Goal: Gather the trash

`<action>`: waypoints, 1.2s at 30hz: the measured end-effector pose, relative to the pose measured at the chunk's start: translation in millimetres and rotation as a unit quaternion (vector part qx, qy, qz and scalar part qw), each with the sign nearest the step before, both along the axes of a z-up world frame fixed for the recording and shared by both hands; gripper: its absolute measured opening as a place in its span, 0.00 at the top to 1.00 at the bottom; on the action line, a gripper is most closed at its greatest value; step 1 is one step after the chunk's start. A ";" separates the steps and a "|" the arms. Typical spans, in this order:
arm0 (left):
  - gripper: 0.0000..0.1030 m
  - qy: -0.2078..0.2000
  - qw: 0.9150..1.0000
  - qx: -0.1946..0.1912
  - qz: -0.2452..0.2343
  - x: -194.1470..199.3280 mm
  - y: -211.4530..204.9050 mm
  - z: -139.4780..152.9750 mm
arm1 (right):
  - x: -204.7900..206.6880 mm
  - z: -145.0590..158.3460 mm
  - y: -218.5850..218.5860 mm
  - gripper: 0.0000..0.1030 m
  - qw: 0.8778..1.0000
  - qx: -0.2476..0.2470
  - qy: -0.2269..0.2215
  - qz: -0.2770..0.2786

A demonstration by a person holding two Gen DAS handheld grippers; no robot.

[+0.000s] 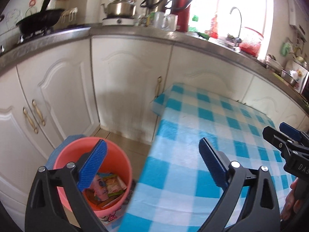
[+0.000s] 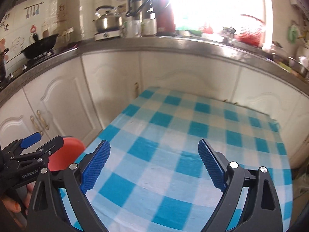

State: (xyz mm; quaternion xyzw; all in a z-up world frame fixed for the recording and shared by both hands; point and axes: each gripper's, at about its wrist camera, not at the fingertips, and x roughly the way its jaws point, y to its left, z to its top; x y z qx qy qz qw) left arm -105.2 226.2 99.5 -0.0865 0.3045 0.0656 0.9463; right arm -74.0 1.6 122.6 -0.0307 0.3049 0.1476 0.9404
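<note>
The checked tabletop (image 2: 193,145) lies bare, its left edge just above the pink bucket (image 1: 115,166) on the floor, where the snack wrappers (image 1: 108,187) (the trash) lie. The left gripper (image 1: 152,160) straddles that edge with jaws wide apart and empty. The right gripper (image 2: 154,162) hangs over open cloth, jaws equally spread, touching nothing.

Smooth plastic bucket (image 1: 92,174), checked cloth (image 1: 202,135)

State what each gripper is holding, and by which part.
Nothing. Left gripper and right gripper both stand with jaws wide open and empty; wrappers lie in the bucket.
</note>
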 end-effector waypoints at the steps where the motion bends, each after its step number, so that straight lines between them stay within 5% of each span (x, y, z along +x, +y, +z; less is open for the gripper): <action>1: 0.06 -0.005 1.000 0.003 -0.006 -0.8 -7.3 3.7 | -3.1 4.3 -8.2 0.11 1.000 0.001 -0.006 -0.010; 19: 0.04 -0.076 0.993 0.039 -0.075 -31.3 -122.1 75.2 | -100.6 91.0 -130.7 0.08 0.974 0.026 -0.161 -0.159; 36: 0.04 -0.134 0.986 0.051 -0.087 -66.7 -149.9 113.4 | -157.1 122.6 -163.1 0.08 0.954 0.038 -0.213 -0.207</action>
